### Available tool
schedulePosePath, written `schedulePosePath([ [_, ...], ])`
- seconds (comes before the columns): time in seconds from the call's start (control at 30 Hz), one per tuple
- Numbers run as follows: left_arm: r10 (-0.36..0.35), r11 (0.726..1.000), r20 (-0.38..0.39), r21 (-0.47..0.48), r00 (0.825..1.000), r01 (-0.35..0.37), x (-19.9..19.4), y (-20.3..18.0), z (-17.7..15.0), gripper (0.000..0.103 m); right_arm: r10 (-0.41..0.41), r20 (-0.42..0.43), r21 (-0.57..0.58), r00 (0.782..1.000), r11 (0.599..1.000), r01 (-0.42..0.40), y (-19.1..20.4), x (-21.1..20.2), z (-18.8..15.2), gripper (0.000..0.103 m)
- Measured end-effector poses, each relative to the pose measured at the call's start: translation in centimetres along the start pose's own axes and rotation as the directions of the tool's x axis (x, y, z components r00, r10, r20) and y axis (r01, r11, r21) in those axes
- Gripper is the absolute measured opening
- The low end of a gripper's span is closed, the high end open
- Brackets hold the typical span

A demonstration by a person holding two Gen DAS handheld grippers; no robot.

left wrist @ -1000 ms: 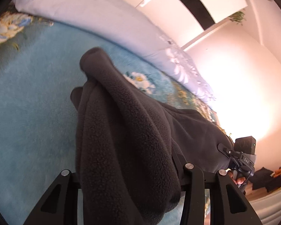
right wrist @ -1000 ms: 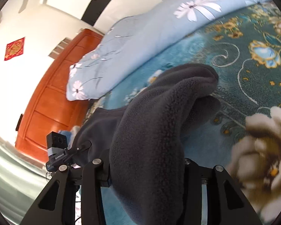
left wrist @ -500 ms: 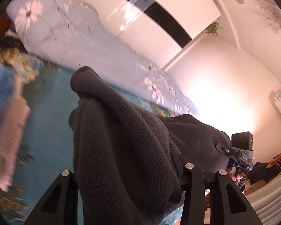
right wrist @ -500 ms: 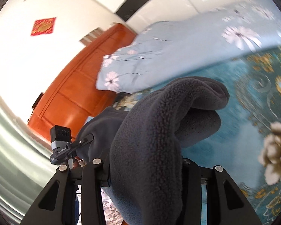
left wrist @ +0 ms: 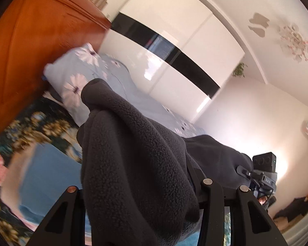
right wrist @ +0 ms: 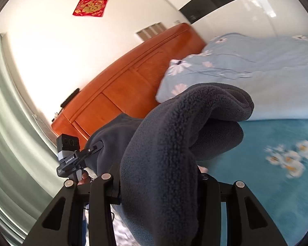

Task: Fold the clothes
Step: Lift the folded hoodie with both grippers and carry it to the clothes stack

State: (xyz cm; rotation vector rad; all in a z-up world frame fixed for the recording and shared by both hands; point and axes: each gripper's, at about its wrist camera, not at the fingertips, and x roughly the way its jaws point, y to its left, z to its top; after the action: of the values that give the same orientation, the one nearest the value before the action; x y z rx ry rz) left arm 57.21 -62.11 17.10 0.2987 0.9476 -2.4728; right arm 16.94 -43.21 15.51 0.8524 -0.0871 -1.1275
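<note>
A dark grey fleece garment (left wrist: 133,153) hangs bunched between my two grippers, held up above the bed. My left gripper (left wrist: 139,192) is shut on one end of it; the fleece drapes over the fingers and hides the tips. My right gripper (right wrist: 158,182) is shut on the other end of the fleece garment (right wrist: 174,143) in the same way. Each gripper shows in the other's view: the right one at the left wrist view's lower right (left wrist: 262,176), the left one at the right wrist view's lower left (right wrist: 71,155).
The bed has a teal floral blanket (right wrist: 267,174) and a pale blue flowered duvet (right wrist: 246,71). An orange wooden headboard (left wrist: 30,51) stands behind. Blurred blue and pink-white cloth (left wrist: 41,174) lies on the bed. A white wardrobe (left wrist: 184,51) lines the far wall.
Both grippers have lifted and tilted upward with the fleece. The views now take in the headboard, wall and wardrobe instead of mostly the blanket.
</note>
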Motion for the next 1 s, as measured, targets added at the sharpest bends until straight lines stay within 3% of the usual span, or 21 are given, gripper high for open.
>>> schedulePosePath([
  [0.2, 0.12, 0.992, 0.002, 0.03, 0.993, -0.12, -3.0, 8.9, 2.3, 0.047, 0.056, -0.035, -0.022, 0.998, 0.998, -0.056, 3.1, 10.4, -1.8, 0.045],
  [0.37, 0.205, 0.973, -0.097, -0.084, 0.974, -0.214, -1.9, 18.6, -1.5, 0.05, 0.061, -0.152, -0.04, 0.987, 0.997, -0.068, 1.8, 17.3, -7.4, 0.045],
  [0.47, 0.231, 0.96, -0.155, -0.127, 0.961, -0.251, 0.4, 22.2, -4.3, 0.052, 0.073, -0.222, 0.037, 0.972, 0.997, -0.066, -1.2, 19.6, -11.0, 0.045],
  [0.6, 0.181, 0.964, -0.117, -0.174, 0.976, -0.2, 1.6, 21.9, -5.3, 0.057, 0.1, -0.225, 0.094, 0.969, 0.992, -0.081, -3.2, 19.8, -13.1, 0.045],
  [0.7, 0.203, 0.966, -0.081, -0.147, 0.976, -0.213, 0.9, 20.9, -4.7, 0.056, 0.11, -0.221, 0.107, 0.969, 0.99, -0.088, -3.6, 19.6, -13.6, 0.045],
  [0.77, 0.223, 0.968, -0.042, -0.109, 0.974, -0.226, 0.5, 19.6, -3.6, 0.053, 0.117, -0.207, 0.1, 0.971, 0.99, -0.098, -2.8, 19.7, -12.5, 0.045],
  [1.0, 0.191, 0.982, 0.087, -0.016, 0.978, -0.191, -1.0, 17.0, 1.9, 0.051, 0.142, -0.12, 0.01, 0.983, 0.99, -0.142, 1.3, 18.1, -6.6, 0.044],
])
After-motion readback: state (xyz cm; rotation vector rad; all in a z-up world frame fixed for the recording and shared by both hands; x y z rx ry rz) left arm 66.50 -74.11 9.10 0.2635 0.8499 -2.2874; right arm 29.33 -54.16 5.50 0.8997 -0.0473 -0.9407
